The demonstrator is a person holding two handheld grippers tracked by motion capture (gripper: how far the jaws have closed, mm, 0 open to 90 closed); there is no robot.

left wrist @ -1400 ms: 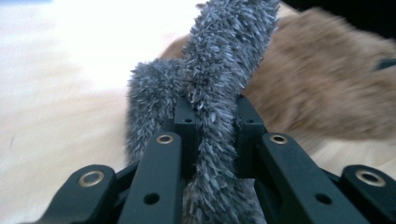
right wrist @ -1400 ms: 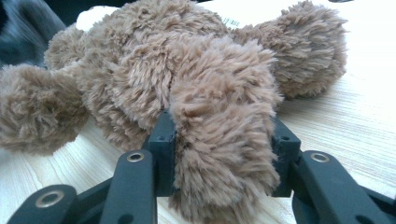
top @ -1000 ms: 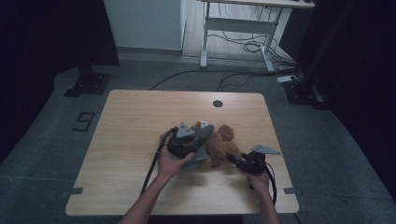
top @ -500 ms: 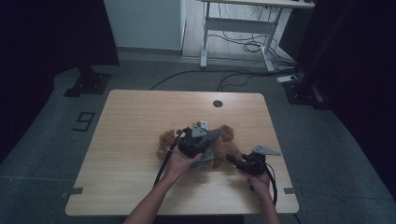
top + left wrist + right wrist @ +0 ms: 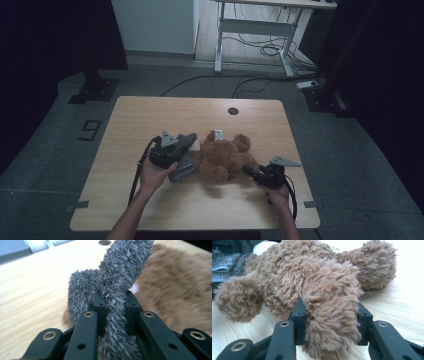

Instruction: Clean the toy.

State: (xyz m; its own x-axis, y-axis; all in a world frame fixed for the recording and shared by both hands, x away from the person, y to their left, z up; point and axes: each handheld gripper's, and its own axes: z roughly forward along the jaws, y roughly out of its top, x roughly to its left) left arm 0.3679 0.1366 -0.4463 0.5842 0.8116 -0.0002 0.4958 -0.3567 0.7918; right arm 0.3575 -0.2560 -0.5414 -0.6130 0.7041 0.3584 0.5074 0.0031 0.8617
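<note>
Grey fuzzy cloth (image 5: pixel 110 290) pinched in left gripper (image 5: pixel 113 308); right gripper (image 5: pixel 332 315) clamps teddy bear's (image 5: pixel 222 157) leg (brown plush).

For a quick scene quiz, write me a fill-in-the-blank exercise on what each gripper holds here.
1. The left gripper has its fingers shut on a fuzzy ____ cloth.
2. The right gripper is clamped on a limb of the ____ teddy bear.
3. The bear lies on a ____ table.

Missing words: grey; brown; wooden
</note>
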